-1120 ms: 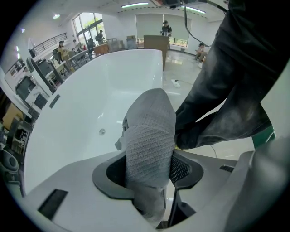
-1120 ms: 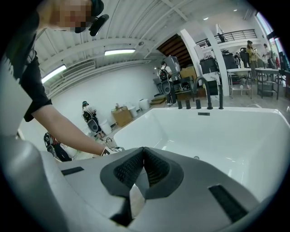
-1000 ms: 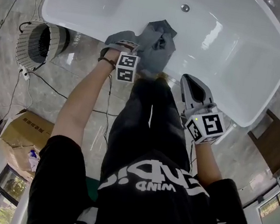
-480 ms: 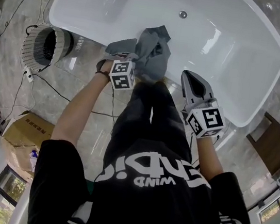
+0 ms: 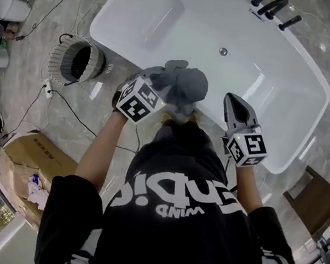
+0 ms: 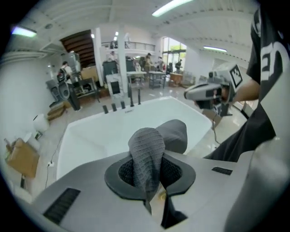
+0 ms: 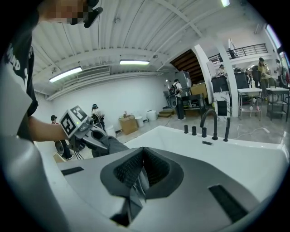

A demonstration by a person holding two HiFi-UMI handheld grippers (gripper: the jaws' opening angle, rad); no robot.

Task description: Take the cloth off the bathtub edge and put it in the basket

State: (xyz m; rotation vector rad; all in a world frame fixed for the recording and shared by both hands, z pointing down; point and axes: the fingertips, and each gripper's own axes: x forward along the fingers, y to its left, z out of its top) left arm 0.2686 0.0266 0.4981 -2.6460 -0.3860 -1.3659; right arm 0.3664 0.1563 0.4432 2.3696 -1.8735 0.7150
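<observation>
While left tongs (image 6: 147, 181), jaws just closed, pinch a fold of grey cloth (image 5: 187, 85) above bathtub (image 5: 187, 21) edge, right tongs (image 7: 141, 170) are shut, empty. Risk: the small bite slips and cloth drops short of basket (image 5: 77, 63), well apart leftward.

We are holding both forearms (image 5: 98, 149) out ahead of us. Our left gripper (image 5: 150, 86) is pointing toward 2 o'clock; its jaws have just been closing and are pinching the cloth (image 5: 188, 82). Our right gripper (image 5: 233, 105) is pointing toward 11 o'clock, and its jaws are meeting each other.
</observation>
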